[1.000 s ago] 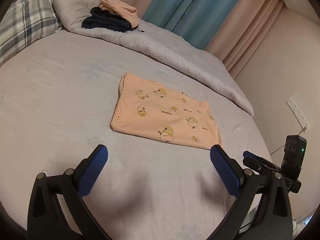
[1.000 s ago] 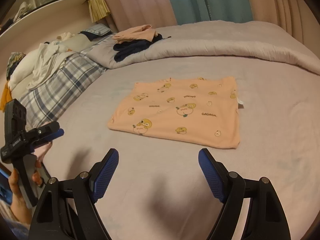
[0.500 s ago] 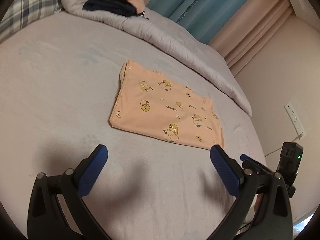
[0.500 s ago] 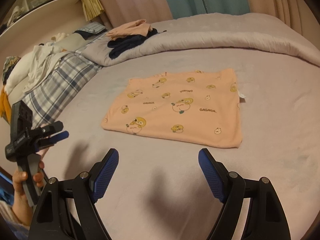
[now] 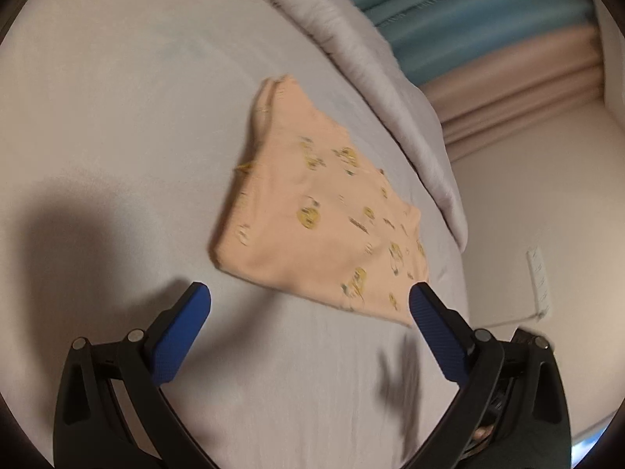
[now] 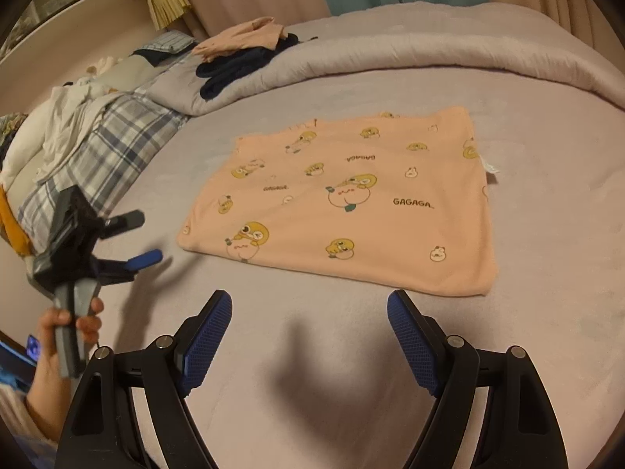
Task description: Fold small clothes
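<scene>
A peach garment with yellow cartoon prints (image 6: 347, 199) lies flat, folded into a rectangle, on the grey bed (image 6: 351, 351). It also shows, blurred, in the left wrist view (image 5: 316, 219). My left gripper (image 5: 308, 301) is open and empty, just short of the garment's near edge; it also appears at the left of the right wrist view (image 6: 133, 240), close to the garment's left corner. My right gripper (image 6: 308, 308) is open and empty, a little short of the garment's near edge.
A rolled grey duvet (image 6: 410, 58) runs along the far side of the bed. Dark and peach clothes (image 6: 242, 51) are piled on it. A plaid pillow (image 6: 101, 156) with white clothes lies at the left. Curtains (image 5: 468, 19) and a wall socket (image 5: 541, 277) are at the right.
Both grippers have moved forward towards the garment. The left gripper has tilted down and swung closer to the garment's left corner. Both jaws stay open.
</scene>
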Available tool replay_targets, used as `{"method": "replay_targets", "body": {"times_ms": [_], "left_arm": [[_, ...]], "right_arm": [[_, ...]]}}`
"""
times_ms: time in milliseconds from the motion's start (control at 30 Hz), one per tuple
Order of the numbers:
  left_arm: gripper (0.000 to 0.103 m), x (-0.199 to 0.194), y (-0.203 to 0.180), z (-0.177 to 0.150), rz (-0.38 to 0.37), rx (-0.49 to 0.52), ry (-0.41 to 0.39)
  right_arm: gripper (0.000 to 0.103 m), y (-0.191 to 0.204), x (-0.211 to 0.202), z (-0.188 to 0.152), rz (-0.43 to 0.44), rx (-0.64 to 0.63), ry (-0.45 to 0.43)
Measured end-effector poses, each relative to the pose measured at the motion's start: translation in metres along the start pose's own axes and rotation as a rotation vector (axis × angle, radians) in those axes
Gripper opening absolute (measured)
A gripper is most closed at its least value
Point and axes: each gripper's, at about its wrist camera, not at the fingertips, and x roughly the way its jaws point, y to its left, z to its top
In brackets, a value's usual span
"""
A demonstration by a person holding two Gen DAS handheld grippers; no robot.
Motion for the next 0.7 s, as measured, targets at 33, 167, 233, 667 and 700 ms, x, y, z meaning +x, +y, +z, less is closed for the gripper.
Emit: {"method": "replay_targets", "body": {"times_ms": [33,167,233,667,700], "left_arm": [[0.101,0.003,0.005,0.004,-0.002,-0.018,0.004],[0.101,0.014,0.02,0.023,-0.057,-0.072,0.026],[0.101,0.017,0.019,0.032,-0.077,-0.06,0.031],[0.101,0.079,-0.004,0.096,-0.154,0.021,0.136],[0.101,0.082,-0.005,0.098,-0.145,0.025,0.138]], "right_arm": [[0.082,-0.002,0.002,0.0,0.003,0.003,0.005],[0.082,-0.01,0.011,-0.001,0.014,0.026,0.027],[0.082,-0.012,0.015,-0.001,0.019,0.028,0.031],[0.082,-0.011,0.04,0.017,0.064,0.0,0.05],[0.082,-0.009,0.044,0.022,0.067,-0.007,0.049]]}}
